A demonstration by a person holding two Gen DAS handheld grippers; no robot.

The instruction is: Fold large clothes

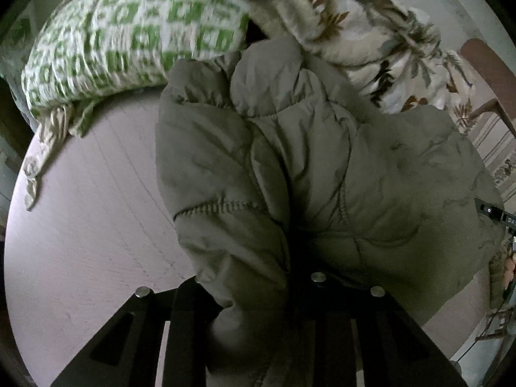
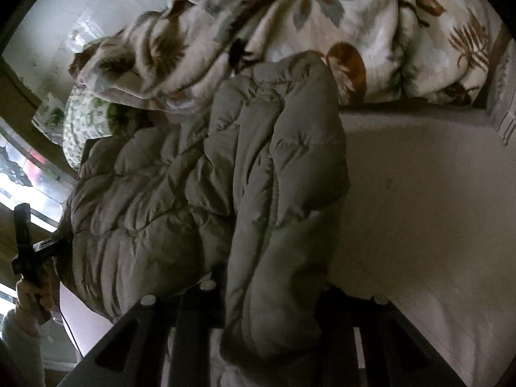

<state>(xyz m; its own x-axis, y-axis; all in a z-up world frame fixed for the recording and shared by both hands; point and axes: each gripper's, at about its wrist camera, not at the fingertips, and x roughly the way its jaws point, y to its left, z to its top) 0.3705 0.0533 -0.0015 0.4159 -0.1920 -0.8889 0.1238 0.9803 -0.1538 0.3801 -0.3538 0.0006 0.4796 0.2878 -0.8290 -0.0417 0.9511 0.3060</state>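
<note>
A large grey-green puffer jacket (image 1: 306, 167) hangs bunched above the pale bed sheet (image 1: 90, 225). My left gripper (image 1: 258, 309) is shut on a fold of it; the padded cloth runs down between the black fingers. In the right wrist view the same jacket (image 2: 200, 193) fills the middle, and my right gripper (image 2: 267, 316) is shut on a thick fold of it. The left gripper (image 2: 27, 245), held in a hand, shows at the far left edge beyond the jacket.
A green-and-white patterned pillow (image 1: 129, 32) lies at the head of the bed. A cream leaf-print quilt (image 2: 354, 25) is heaped behind the jacket. The pale sheet (image 2: 435, 209) lies to the right. A brown chair (image 1: 490, 74) stands at the right.
</note>
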